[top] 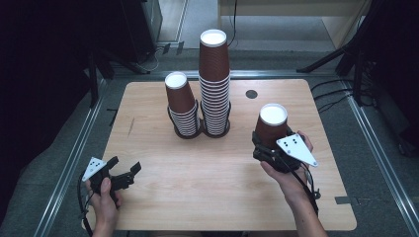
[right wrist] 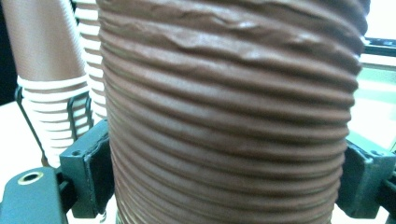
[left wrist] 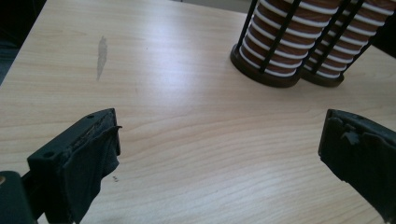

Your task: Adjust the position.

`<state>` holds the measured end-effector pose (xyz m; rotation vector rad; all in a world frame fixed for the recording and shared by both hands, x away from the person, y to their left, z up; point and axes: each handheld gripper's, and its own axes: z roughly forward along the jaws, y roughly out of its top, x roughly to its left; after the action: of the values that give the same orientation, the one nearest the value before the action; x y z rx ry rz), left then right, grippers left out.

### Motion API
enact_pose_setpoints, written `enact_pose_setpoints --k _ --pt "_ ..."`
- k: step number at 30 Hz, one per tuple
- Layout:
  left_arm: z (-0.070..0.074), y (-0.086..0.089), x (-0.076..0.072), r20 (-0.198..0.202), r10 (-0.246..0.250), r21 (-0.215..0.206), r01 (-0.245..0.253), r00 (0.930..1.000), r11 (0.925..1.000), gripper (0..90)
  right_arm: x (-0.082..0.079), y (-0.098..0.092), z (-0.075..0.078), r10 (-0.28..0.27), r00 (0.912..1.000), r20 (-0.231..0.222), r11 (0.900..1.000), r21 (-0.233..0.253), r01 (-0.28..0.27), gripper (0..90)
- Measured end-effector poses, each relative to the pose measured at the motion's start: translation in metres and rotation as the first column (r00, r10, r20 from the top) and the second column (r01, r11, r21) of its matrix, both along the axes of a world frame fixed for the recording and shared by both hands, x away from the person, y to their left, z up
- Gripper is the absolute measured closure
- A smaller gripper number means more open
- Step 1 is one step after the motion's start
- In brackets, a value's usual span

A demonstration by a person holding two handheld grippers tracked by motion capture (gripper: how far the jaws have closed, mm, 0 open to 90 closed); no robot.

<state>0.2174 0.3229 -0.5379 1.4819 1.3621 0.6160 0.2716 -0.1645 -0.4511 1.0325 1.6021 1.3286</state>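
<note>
Table (top: 207,197): bare wood across the frame centre in the high view, one dark disc (top: 251,94) near its upper right edge.

Tall stack (top: 215,84): upper centre of the high view, brown ribbed cups nested upside down, white bases up, standing in a black wire holder (top: 199,132). Short stack (top: 181,104) sits just left of it, in the holder's other ring. Judgement: the rings keep both columns upright, so a cup can be dropped on from above without steadying them.

Cup (top: 272,124): right of centre in the high view, upside down, well apart from the stacks. My right gripper (top: 267,148) clamps it low on the wall, near the rim end; in the right gripper view the ribbed side (right wrist: 229,121) runs from pad to pad, both jaws pressed against it. Judgement: the low grip leaves the top free and the mouth facing down, ready to slide over a stack.

Left gripper (top: 123,174): lower left of the high view, just above the table, jaws spread wide with nothing between. In the left gripper view it faces the holder base (left wrist: 266,74). Judgement: parked, clear of the right hand's path.
</note>
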Motion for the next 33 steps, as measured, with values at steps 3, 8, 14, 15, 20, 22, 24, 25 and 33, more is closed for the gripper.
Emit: enact_pose_setpoints --k 3,8,14,15,20,22,24,25,33 --pt "0.008 -0.010 0.000 0.015 -0.006 0.031 0.006 0.9999 0.9995 0.0 0.000 -0.001 -0.001 0.006 0.9999 -0.010 1.000 0.005 -0.006 11.2" --pt "0.024 -0.033 0.002 0.051 -0.050 0.057 0.047 0.9975 0.9973 0.0 0.003 -0.003 -0.004 0.011 0.9991 -0.041 1.000 0.009 -0.011 11.4" --pt "0.032 -0.058 0.009 0.062 -0.106 0.058 0.102 0.9925 0.9931 0.0 0.003 0.004 -0.007 0.000 0.9991 -0.043 0.999 -0.040 -0.002 11.3" --pt "0.036 -0.068 0.013 0.069 -0.122 0.052 0.118 0.9902 0.9916 0.0 0.003 0.007 -0.008 -0.011 0.9993 -0.035 0.998 -0.064 0.009 11.3" --pt "0.043 -0.085 0.021 0.088 -0.164 0.056 0.159 0.9825 0.9857 0.0 0.003 0.012 -0.015 -0.025 0.9997 -0.002 0.996 -0.091 0.024 11.1" --pt "0.046 -0.093 0.025 0.095 -0.191 0.063 0.186 0.9770 0.9806 0.0 0.002 0.014 -0.018 -0.023 0.9997 0.005 0.994 -0.105 0.024 11.0" --pt "0.047 -0.095 0.026 0.098 -0.201 0.061 0.195 0.9748 0.9789 0.0 0.002 0.014 -0.019 -0.028 0.9996 0.009 0.992 -0.123 0.029 11.0" --pt "0.047 -0.097 0.027 0.101 -0.209 0.052 0.204 0.9727 0.9775 0.0 0.002 0.015 -0.021 -0.032 0.9993 0.017 0.990 -0.138 0.034 11.0" --pt "0.047 -0.124 0.024 0.104 -0.292 0.049 0.288 0.9508 0.9563 0.0 0.001 0.023 -0.034 -0.033 0.9988 0.035 0.971 -0.235 0.040 11.0"
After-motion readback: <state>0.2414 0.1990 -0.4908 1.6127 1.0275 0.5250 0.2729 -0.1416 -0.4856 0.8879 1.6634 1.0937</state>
